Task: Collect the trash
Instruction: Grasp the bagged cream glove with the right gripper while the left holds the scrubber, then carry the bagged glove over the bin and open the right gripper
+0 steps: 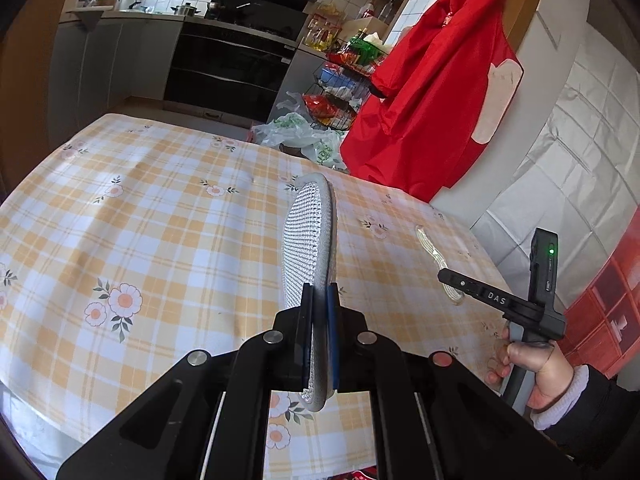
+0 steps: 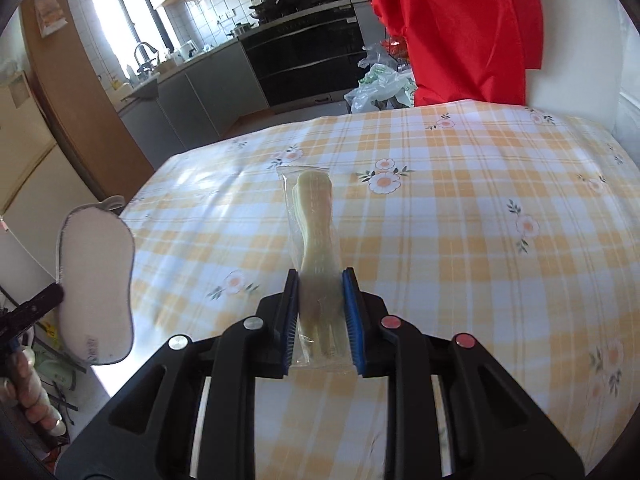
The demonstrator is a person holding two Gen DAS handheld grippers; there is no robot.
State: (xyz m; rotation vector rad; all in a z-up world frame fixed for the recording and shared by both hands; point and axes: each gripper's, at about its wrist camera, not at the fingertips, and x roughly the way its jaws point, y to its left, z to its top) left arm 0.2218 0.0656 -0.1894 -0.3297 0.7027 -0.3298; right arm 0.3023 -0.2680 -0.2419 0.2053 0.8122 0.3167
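Note:
My left gripper (image 1: 319, 292) is shut on a grey-edged white mesh insole (image 1: 308, 232), held on edge above the checked tablecloth (image 1: 160, 208). The same insole (image 2: 96, 280) shows at the left of the right wrist view, off the table's side. My right gripper (image 2: 320, 276) is shut on a clear plastic packet of pale yellow cutlery (image 2: 314, 216), which sticks out forward over the cloth (image 2: 460, 220). In the left wrist view a hand (image 1: 536, 376) holds that right gripper (image 1: 452, 276) near the table's right edge, the packet (image 1: 430, 246) seen edge-on.
A red cloth (image 1: 432, 92) hangs past the table's far right corner. Plastic bags (image 1: 300, 132) and a wire rack of packages (image 1: 344, 76) stand on the floor beyond. A black oven (image 1: 236, 64) and grey cabinets line the back wall. A red crate (image 1: 608, 312) sits at right.

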